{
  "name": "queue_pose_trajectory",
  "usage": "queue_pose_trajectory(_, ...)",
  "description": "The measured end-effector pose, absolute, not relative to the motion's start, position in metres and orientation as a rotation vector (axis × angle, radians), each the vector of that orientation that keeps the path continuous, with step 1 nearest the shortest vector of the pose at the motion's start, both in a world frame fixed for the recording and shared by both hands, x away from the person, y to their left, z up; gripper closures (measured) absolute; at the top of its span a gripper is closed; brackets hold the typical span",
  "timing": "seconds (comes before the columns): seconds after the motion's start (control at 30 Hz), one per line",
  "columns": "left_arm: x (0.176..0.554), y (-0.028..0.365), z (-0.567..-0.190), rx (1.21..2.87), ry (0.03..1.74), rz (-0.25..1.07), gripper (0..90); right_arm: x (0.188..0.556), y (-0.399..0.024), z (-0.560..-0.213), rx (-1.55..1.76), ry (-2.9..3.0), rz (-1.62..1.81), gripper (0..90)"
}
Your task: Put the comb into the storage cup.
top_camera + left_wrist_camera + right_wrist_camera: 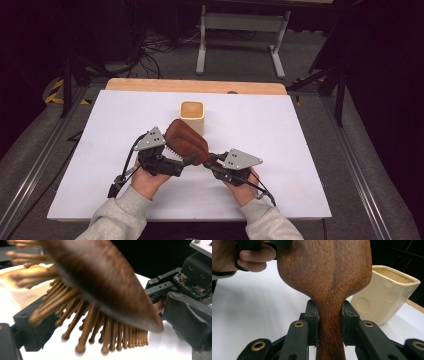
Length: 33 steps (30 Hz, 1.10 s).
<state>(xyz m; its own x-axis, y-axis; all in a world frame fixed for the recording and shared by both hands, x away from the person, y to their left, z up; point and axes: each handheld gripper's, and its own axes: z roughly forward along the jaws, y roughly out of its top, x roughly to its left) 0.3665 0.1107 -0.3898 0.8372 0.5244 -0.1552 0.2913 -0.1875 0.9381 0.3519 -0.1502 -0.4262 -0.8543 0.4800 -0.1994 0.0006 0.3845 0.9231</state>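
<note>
Cup [192, 114] seemingly empty; right hand-held gripper [329, 326] clamps hairbrush [186, 142] handle; left's [186, 161] grip unclear.

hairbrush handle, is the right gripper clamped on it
Yes, in the right gripper view the right gripper has both jaws pressed against the hairbrush handle.

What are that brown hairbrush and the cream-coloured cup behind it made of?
The hairbrush looks like wood: streaky reddish-brown grain runs along its back and handle, with a dull, smooth finish. Its bristles seem to be wooden pins with rounded tips. The cup looks like glazed ceramic, judging by its cream sheen, thick rim and shallow dimples, though moulded plastic can't be ruled out.
</note>
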Motion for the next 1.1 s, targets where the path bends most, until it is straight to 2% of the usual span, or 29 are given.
queue_pose_trajectory(0.47, 0.368, 0.114, -0.387, 1.781, 0.668, 0.144, 33.2, 0.352, -0.145, -0.431, 0.372, 2.240, 1.418, 71.4)
queue_pose_trajectory(0.5, 0.369, 0.115, -0.386, 1.781, 0.665, 0.131, 38.4, 0.352, -0.144, -0.432, 0.366, 2.249, 1.404, 71.1)
queue_pose_trajectory(0.63, 0.368, 0.116, -0.385, 1.783, 0.632, 0.114, 43.3, 0.352, -0.143, -0.432, 0.361, 2.253, 1.397, 71.1)
queue_pose_trajectory(0.73, 0.367, 0.118, -0.383, 1.767, 0.616, 0.072, 50.3, 0.353, -0.143, -0.433, 0.350, 2.253, 1.379, 69.8)
queue_pose_trajectory(1.1, 0.365, 0.117, -0.377, 1.783, 0.578, 0.061, 55.8, 0.353, -0.145, -0.430, 0.330, 2.249, 1.404, 69.1)
